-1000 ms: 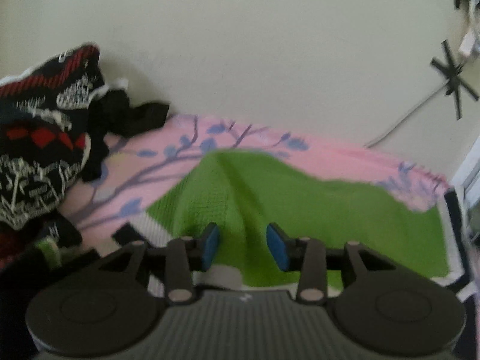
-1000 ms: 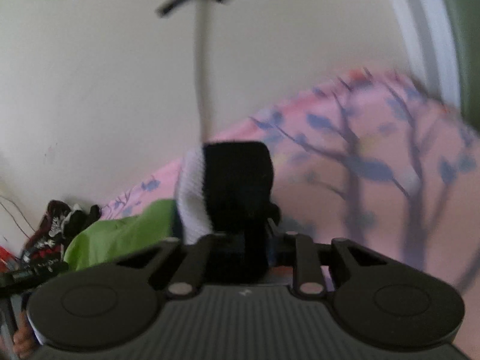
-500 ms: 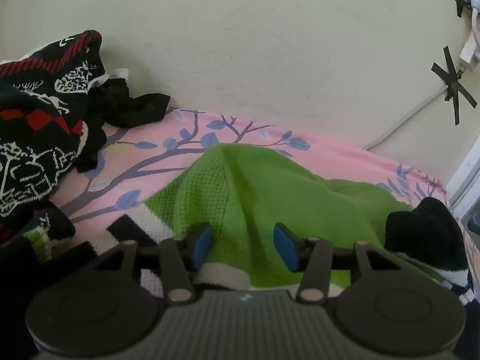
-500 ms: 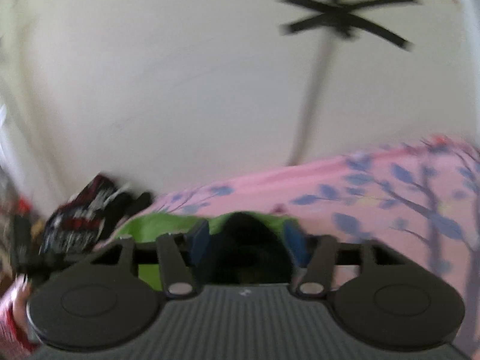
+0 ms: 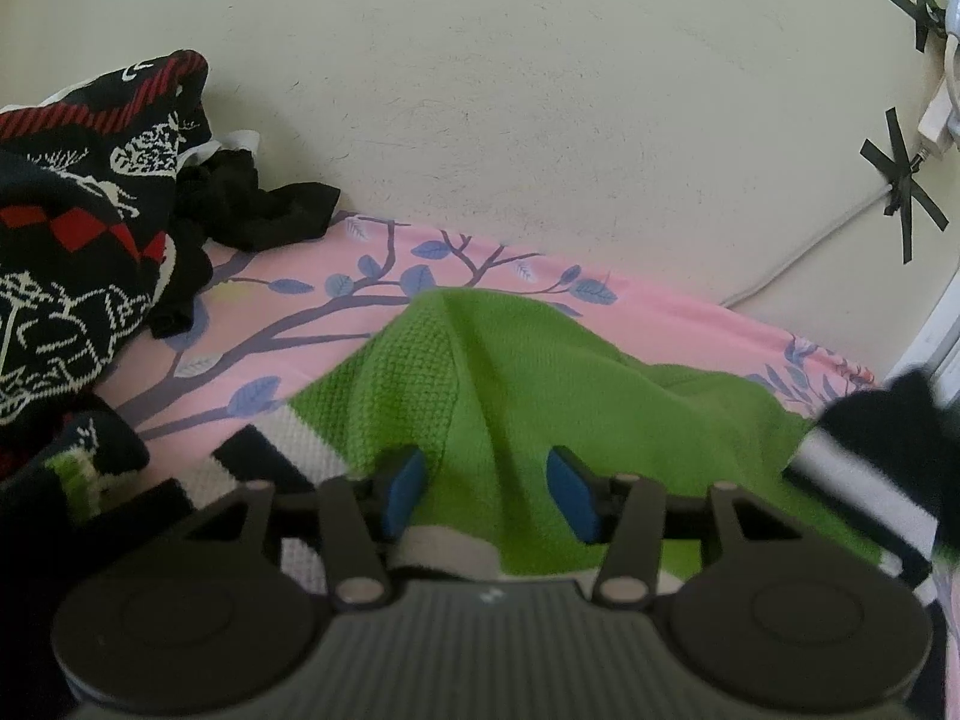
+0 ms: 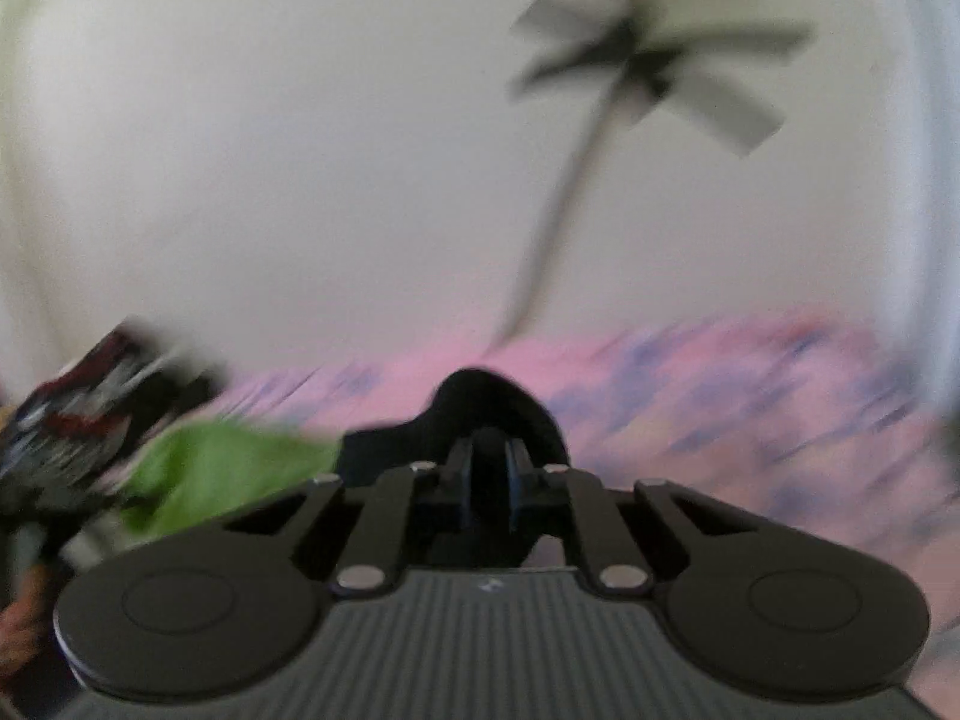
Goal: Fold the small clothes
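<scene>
Green knit garment [image 5: 540, 396] with black-and-white trim lies spread on the pink tree-print bedsheet [image 5: 312, 324], reaching from the middle toward 3 o'clock in the left wrist view. The left gripper [image 5: 486, 480] hovers over its near edge with the blue fingers [image 5: 403, 483] spread apart and clamping nothing; the gripper body hides the cloth's nearest hem. At 3 o'clock a black cuff [image 5: 882, 426] of the garment is lifted and blurred, cut off by the frame edge. A black, red and white patterned sweater [image 5: 78, 240] is heaped at 9 o'clock against the cream wall [image 5: 540, 120].

The right wrist view is heavily motion-smeared. The right gripper [image 6: 487, 480] has its fingers pinched together on the black cuff [image 6: 492, 402], which bulges above them. The garment's green part [image 6: 210, 474] shows only as a smear at 8 o'clock.
</scene>
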